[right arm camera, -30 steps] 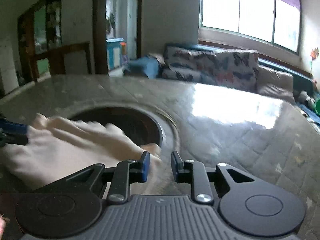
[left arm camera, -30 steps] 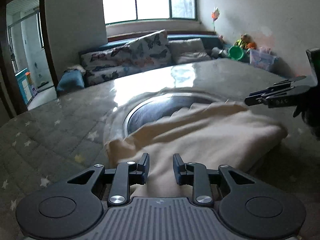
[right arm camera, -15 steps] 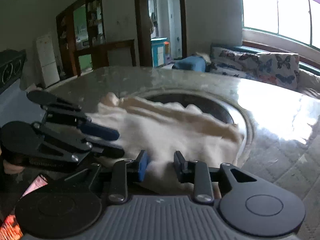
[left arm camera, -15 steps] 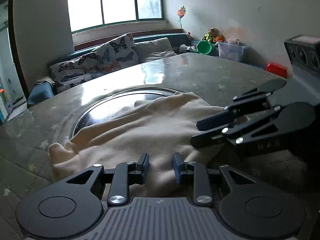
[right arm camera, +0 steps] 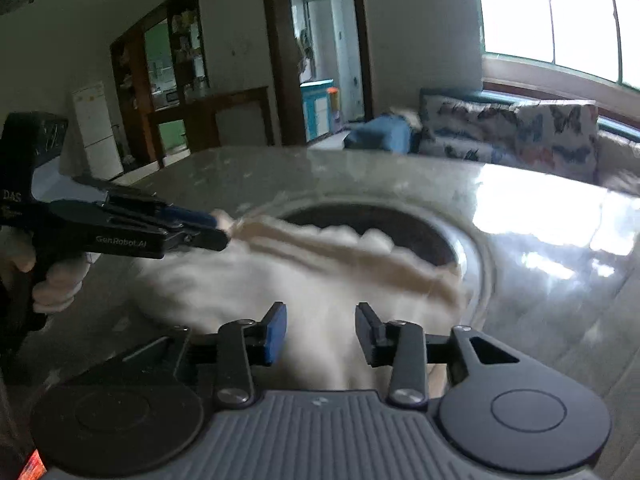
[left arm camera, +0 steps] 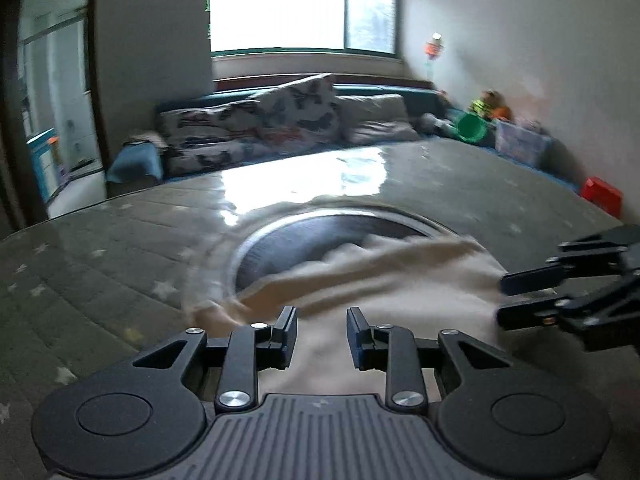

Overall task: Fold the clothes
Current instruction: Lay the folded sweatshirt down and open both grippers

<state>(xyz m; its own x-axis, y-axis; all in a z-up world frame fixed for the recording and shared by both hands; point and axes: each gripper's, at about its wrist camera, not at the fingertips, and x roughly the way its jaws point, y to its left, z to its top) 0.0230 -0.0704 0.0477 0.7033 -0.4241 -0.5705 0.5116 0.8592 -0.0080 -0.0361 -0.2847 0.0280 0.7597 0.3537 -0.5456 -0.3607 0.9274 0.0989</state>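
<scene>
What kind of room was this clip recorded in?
Most likely a lived-in home living or dining room. A bench sofa with butterfly-print cushions sits under a big window, toys crowd the corner, and a cream garment lies on a large round table.

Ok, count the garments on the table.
1: a cream garment lying partly over the table's round inset, between the left gripper and right gripper. Folds may hide more.
</scene>
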